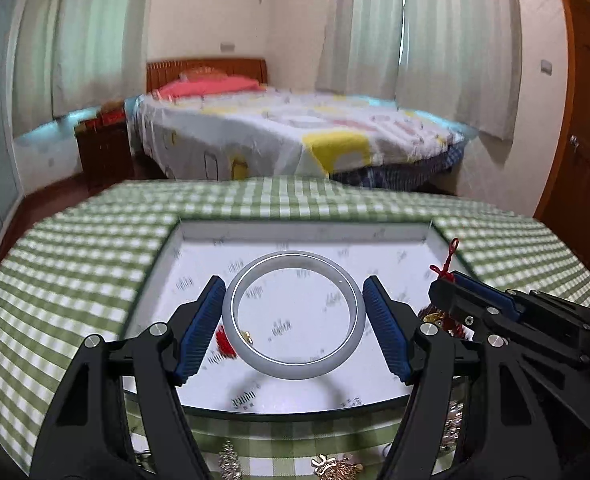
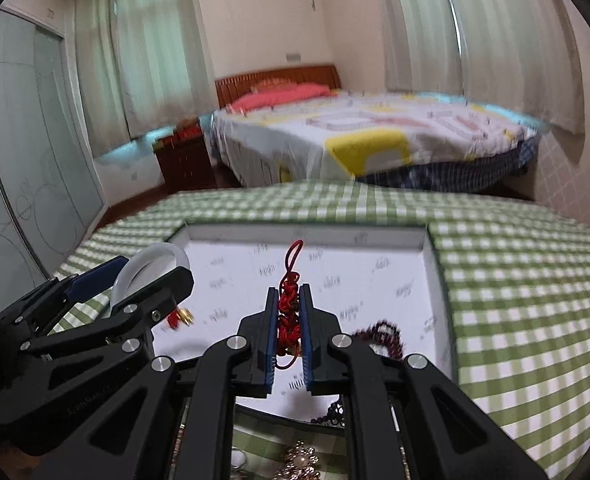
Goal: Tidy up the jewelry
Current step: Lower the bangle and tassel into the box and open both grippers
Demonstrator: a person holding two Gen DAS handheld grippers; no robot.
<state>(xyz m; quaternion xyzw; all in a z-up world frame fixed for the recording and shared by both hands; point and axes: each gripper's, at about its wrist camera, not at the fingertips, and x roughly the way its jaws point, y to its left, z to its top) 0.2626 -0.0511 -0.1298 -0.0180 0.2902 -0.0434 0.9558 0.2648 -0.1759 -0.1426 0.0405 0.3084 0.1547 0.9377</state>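
Two pieces carried over the white tray (image 1: 199, 236), more jewelry waiting
Left tool (image 1: 293, 322) clamps the pale bangle (image 1: 293, 366); right tool (image 2: 289, 334) pinches the red knotted tassel (image 2: 289, 300); brooches (image 1: 327, 466) remain on the tabletop (image 1: 75, 248).

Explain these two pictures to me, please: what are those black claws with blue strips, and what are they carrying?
Each claw is a hand-held two-finger gripper with a camera behind it, so each picture looks out along one gripper; a person works both. The left gripper holds a pale bangle between its blue pads. The right gripper is clamped on a red knotted cord charm, with dark beads hanging beside it. Both hover over a white shallow tray on a table with a green checked cloth. More gold and silver trinkets lie at the near edge. A bed stands behind.
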